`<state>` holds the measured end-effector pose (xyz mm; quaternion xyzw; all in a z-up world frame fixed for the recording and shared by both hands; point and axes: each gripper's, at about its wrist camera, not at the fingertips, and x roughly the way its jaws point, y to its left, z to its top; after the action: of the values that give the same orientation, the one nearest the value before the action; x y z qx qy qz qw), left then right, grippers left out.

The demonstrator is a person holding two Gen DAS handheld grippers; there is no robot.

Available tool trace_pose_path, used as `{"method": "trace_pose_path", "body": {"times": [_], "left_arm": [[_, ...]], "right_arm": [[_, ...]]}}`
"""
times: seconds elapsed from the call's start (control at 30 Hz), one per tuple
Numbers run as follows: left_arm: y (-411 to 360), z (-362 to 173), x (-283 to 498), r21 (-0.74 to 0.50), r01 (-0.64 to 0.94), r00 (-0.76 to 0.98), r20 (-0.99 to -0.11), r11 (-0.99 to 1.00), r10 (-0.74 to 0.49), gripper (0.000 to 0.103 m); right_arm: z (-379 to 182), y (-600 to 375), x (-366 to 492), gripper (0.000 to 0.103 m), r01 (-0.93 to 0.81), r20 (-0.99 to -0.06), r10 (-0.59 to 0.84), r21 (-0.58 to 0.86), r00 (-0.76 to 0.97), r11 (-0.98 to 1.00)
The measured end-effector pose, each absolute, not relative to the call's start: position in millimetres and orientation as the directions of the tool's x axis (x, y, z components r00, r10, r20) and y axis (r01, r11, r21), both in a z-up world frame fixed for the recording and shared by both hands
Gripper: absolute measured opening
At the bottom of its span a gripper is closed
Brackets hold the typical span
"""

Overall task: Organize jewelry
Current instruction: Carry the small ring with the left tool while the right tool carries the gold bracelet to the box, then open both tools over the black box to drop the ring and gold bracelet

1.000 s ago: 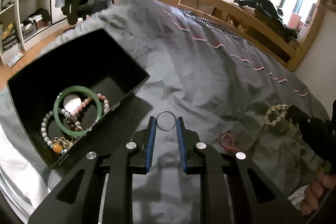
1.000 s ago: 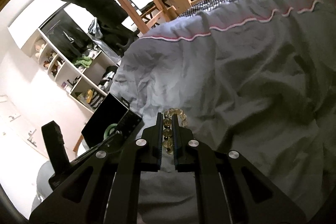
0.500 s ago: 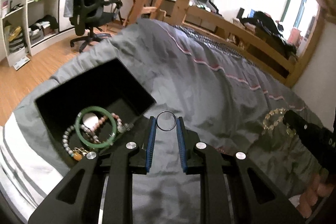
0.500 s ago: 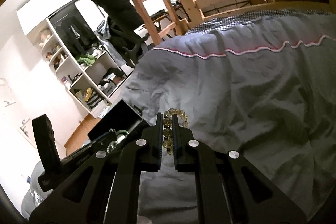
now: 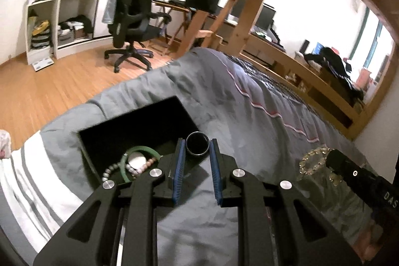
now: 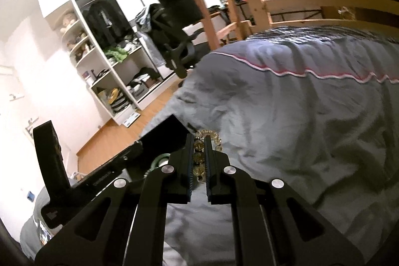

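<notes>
The left tongs (image 5: 197, 148) squeeze a metal ring (image 5: 197, 146) above the black box (image 5: 139, 124) on the bed (image 5: 249, 116). The right tongs (image 6: 199, 148) pinch a yellow bead bracelet (image 6: 208, 138) nearby, ready to drop in too.

Handheld grippers: matte black frames
Left gripper (image 5: 197, 146) has blue ribbed fingers (image 5: 179, 167) and round silver screws; right gripper (image 6: 199, 145) matches, its body lettered "DAS" in white.
</notes>
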<state>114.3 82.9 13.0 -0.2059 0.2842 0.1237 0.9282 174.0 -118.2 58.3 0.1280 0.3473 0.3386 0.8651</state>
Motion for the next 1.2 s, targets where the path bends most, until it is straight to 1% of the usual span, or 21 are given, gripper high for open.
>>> {"method": "trace_pose_path", "body": {"times": [0.13, 0.3, 0.5, 0.67, 0.83, 1.07, 1.1, 1.13, 1.2], "left_arm": [[98, 13, 110, -0.327, -0.402, 0.803, -0.574, 0.855, 0.159, 0.019], [113, 11, 108, -0.351, -0.438, 0.794, -0.583, 0.827, 0.174, 0.019], [130, 16, 100, -0.378, -0.478, 0.801, -0.558, 0.793, 0.217, 0.019], [137, 3, 106, -0.391, -0.499, 0.785, -0.581, 0.774, 0.213, 0.019], [143, -4, 111, -0.377, -0.514, 0.77, -0.598, 0.771, 0.221, 0.019], [146, -12, 116, -0.376, -0.544, 0.747, -0.624, 0.75, 0.229, 0.02], [146, -13, 116, -0.372, -0.554, 0.741, -0.629, 0.744, 0.237, 0.026], [146, -13, 116, -0.368, -0.565, 0.736, -0.63, 0.739, 0.248, 0.036], [147, -12, 111, -0.359, -0.585, 0.731, -0.621, 0.727, 0.282, 0.045]], "right_arm": [[66, -90, 176, 0.009, -0.544, -0.513, 0.696, 0.439, 0.502, 0.715], [74, -59, 178, 0.009, -0.586, -0.512, 0.714, 0.421, 0.477, 0.693], [77, -34, 186, 0.009, -0.621, -0.516, 0.73, 0.407, 0.449, 0.67], [73, -13, 193, 0.009, -0.64, -0.518, 0.743, 0.409, 0.423, 0.65], [63, 7, 204, 0.009, -0.655, -0.515, 0.767, 0.433, 0.383, 0.619], [30, 24, 226, 0.01, -0.629, -0.552, 0.77, 0.483, 0.32, 0.609], [26, 25, 229, 0.011, -0.62, -0.555, 0.771, 0.496, 0.313, 0.608], [21, 25, 233, 0.012, -0.607, -0.561, 0.77, 0.509, 0.304, 0.61], [17, 23, 237, 0.028, -0.595, -0.563, 0.769, 0.518, 0.303, 0.614]]}}
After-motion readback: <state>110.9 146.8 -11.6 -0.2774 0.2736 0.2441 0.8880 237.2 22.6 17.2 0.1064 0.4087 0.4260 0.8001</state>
